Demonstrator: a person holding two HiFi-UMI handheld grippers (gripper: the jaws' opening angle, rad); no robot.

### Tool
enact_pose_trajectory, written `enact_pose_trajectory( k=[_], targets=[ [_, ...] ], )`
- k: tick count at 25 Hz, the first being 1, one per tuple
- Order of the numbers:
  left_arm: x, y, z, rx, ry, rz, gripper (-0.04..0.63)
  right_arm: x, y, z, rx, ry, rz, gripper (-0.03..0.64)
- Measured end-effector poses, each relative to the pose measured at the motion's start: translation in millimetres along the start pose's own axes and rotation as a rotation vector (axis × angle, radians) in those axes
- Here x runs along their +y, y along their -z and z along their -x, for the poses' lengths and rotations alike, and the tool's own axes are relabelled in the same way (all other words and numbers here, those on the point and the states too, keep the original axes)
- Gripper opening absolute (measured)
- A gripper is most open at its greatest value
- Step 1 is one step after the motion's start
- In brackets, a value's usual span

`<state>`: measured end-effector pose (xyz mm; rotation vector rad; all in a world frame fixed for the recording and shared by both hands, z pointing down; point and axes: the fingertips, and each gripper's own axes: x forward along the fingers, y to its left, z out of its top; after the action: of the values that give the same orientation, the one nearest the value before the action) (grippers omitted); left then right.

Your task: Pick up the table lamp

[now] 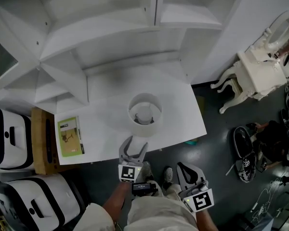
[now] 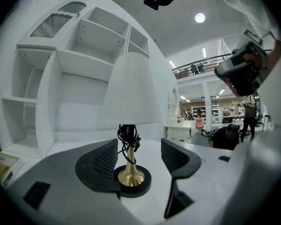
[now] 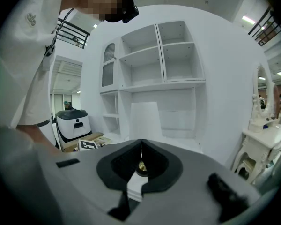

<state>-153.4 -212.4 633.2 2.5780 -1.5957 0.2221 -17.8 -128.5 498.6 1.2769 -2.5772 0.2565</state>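
Note:
A table lamp (image 1: 144,114) with a white shade stands on the white desk (image 1: 183,124) near its front edge. In the left gripper view the shade (image 2: 131,90), a brass stem with a black cord wound round it, and a round black base (image 2: 136,179) show. My left gripper (image 1: 134,146) is level at the desk's front edge, just short of the lamp. It is open (image 2: 139,157), the brass stem lines up with the gap, and the pads touch nothing. My right gripper (image 1: 188,168) hangs back below the desk edge, shut (image 3: 141,146) and empty, with the lamp (image 3: 145,118) beyond.
A white shelf unit (image 1: 111,28) rises behind the desk. A green booklet (image 1: 70,136) lies at the desk's left end, beside a wooden box (image 1: 38,143) and white appliances (image 1: 9,134). An ornate white side table (image 1: 255,73) and shoes (image 1: 243,153) are on the right.

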Motion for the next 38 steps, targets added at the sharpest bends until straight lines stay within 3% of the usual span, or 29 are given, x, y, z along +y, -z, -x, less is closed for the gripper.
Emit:
enact_pose_trajectory(
  k=[13, 29, 38],
  targets=[
    [16, 33, -47, 0.010, -0.055, -0.011, 0.357, -11, 25, 13, 0.082, 0.046, -0.015, 0.013],
    [32, 41, -92, -0.020, -0.088, -0.030, 0.383, -27, 45, 35, 0.121, 0.145, -0.066, 0.013],
    [33, 37, -110, -0.028, -0.082, -0.047, 0.383, -25, 55, 39, 0.151, 0.134, -0.053, 0.014]
  ],
)
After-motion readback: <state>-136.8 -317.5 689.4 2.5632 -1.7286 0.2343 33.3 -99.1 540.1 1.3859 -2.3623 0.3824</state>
